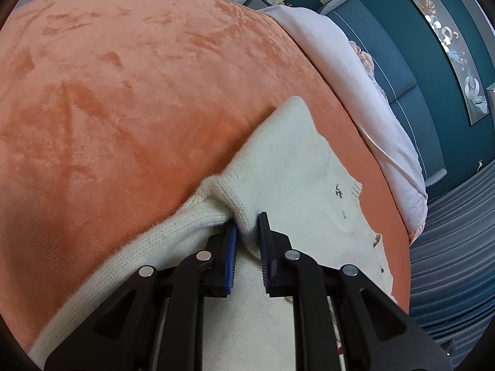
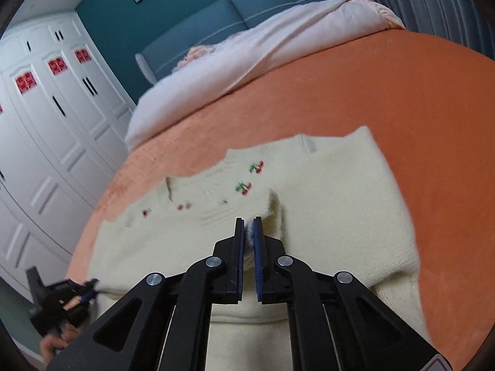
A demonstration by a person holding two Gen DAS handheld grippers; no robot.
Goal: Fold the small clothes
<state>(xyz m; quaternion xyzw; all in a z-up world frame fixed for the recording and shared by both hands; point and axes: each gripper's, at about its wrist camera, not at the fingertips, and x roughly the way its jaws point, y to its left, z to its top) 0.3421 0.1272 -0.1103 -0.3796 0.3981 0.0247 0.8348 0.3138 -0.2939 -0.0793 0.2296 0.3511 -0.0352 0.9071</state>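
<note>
Both claws pinch knit: left gripper [image 1: 247, 227] and right gripper [image 2: 248, 227] clamp the sweater [image 2: 324, 191]. Soft, light, floppy, probably stretchy; edges grip best.

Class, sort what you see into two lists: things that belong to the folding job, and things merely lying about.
Belongs to the job:
cream sweater
left gripper, shut on it
right gripper, shut on it

Merely about:
orange blanket
pink duvet
white wardrobe

Cream knit sweater [image 2: 324, 191] with cherry embroidery lies partly folded.
</note>
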